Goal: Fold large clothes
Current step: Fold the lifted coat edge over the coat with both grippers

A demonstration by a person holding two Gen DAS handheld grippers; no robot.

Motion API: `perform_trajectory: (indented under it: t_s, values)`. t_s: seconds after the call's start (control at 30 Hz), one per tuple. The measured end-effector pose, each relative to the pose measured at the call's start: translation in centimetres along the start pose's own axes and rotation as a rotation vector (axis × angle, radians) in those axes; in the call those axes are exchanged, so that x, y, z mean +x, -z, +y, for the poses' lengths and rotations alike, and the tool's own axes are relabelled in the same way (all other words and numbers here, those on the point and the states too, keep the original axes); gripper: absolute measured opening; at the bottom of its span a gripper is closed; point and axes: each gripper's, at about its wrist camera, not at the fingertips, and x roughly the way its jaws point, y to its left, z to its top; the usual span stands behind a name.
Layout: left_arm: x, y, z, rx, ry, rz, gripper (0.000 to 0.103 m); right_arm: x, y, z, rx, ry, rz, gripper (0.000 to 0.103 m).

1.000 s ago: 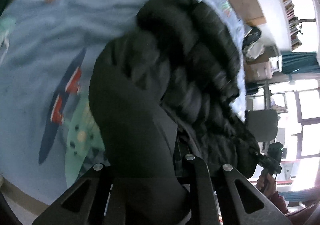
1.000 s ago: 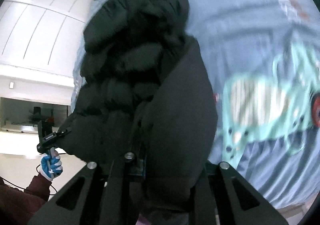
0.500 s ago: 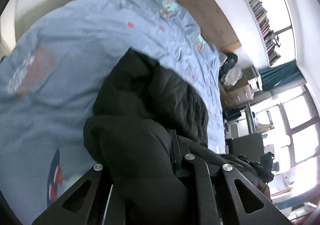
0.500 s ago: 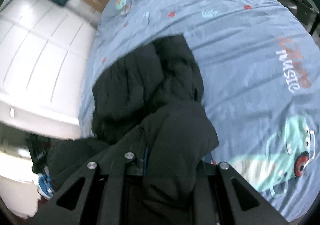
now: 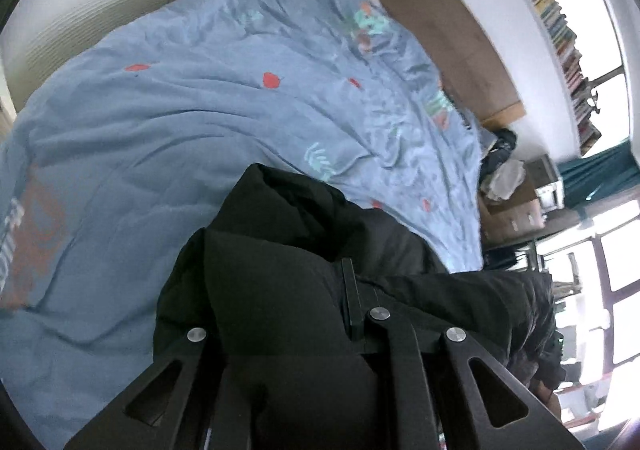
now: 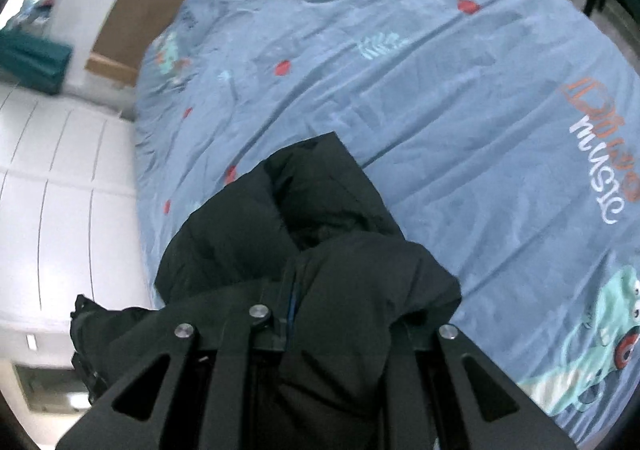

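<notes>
Left gripper [image 5: 352, 290] clenched on black puffer jacket [image 5: 280, 274]; right gripper [image 6: 290, 302] likewise grasping it. Jacket bunched at six o'clock over blue printed bedsheet [image 5: 180, 122].

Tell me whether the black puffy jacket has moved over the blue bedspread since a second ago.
Yes. The black puffy jacket now covers less of the blue patterned bedspread, pulled toward its near edge.

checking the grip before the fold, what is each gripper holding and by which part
Both hold the black puffer jacket. The left gripper and the right gripper are each shut on a bunched fold of it; which part of the jacket cannot be told.
</notes>
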Motion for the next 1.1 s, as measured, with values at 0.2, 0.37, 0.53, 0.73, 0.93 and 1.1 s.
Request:
perform_trajectory:
  t_s: [0.2, 0.37, 0.53, 0.73, 0.93, 1.1]
  values:
    - [6.7, -2.6, 1.7, -0.052, -0.050, 0.068, 0.016, 5.8, -3.3, -0.7, 0.091, 0.057, 0.046, 0.014]
    - [10.0, -3.7, 2.9, -0.085, -0.056, 0.121, 0.017, 9.5, -5.0, -1.6, 0.161, 0.074, 0.085, 0.014]
    - [10.9, -4.5, 3.5, -0.112, -0.023, 0.133, 0.021, 11.2, -5.9, -1.6, 0.178, 0.080, 0.108, 0.016]
    - [8.7, -5.6, 3.9, -0.154, 0.061, 0.099, 0.040, 10.8, -6.7, -1.5, 0.200, 0.035, 0.110, 0.030]
    - [5.7, -7.0, 2.7, -0.154, 0.084, 0.049, 0.060, 8.5, -7.4, -0.7, 0.243, -0.077, 0.056, 0.063]
    - [2.8, -7.7, 1.9, -0.144, 0.100, -0.004, 0.075, 5.8, -7.8, -0.2, 0.274, -0.175, 0.008, 0.073]
